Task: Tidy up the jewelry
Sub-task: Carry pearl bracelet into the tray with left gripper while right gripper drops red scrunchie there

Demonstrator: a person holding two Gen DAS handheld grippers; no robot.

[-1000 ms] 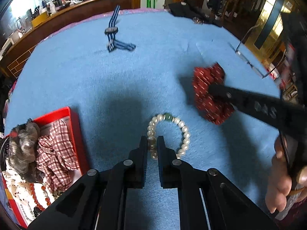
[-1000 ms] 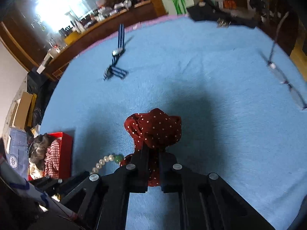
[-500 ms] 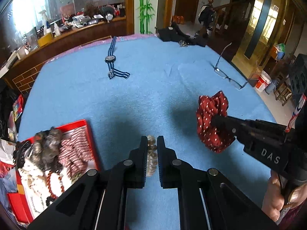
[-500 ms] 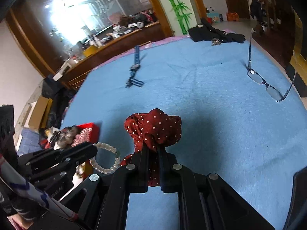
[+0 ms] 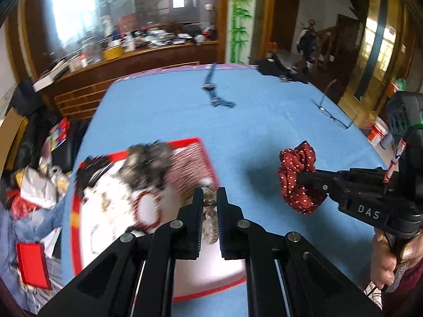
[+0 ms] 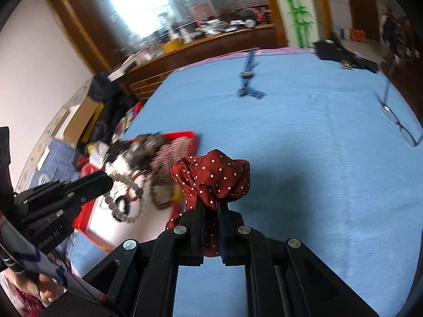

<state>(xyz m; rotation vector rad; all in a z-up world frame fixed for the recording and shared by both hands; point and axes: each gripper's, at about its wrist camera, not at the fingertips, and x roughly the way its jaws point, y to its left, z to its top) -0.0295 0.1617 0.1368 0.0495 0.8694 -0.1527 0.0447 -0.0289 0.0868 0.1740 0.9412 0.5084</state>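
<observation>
— So, what has each hand got at the moment?

— Both tongs are pinched tight on something. The left gripper point(image 5: 210, 198) is clamped on a pearl bracelet point(image 6: 124, 198); from the right-hand camera the loop of pale beads hangs off its tips, over the near end of the red tray point(image 5: 203, 145). The right gripper point(image 6: 210, 206) is clamped on a dark red polka-dot scrunchie point(image 6: 211, 177), which bunches up above its fingers, clear of the blue tablecloth point(image 6: 304, 145).

— And the tray, where is it?

— On the left side of the table, near its edge. It is heaped with things: a checked red-and-white fabric piece point(image 5: 187, 161), a grey ruffled one point(image 5: 150, 161) and a red bead ring point(image 5: 146, 208) on the white lining. Much of it is smeared by blur.

— Any writing you can read?

— White letters "DAS" point(image 5: 368, 211) on the side of the right gripper's black body. The left gripper's body carries small white print point(image 6: 50, 239) ending in "Robot.AI"; its start is too small to read.

— What else lies on the cloth?

— A blue striped strap with a metal clasp point(image 5: 214, 89) far off towards the middle, a pair of glasses point(image 5: 333, 116) at the far right, and a black bundle point(image 5: 275, 70) at the far edge.
</observation>
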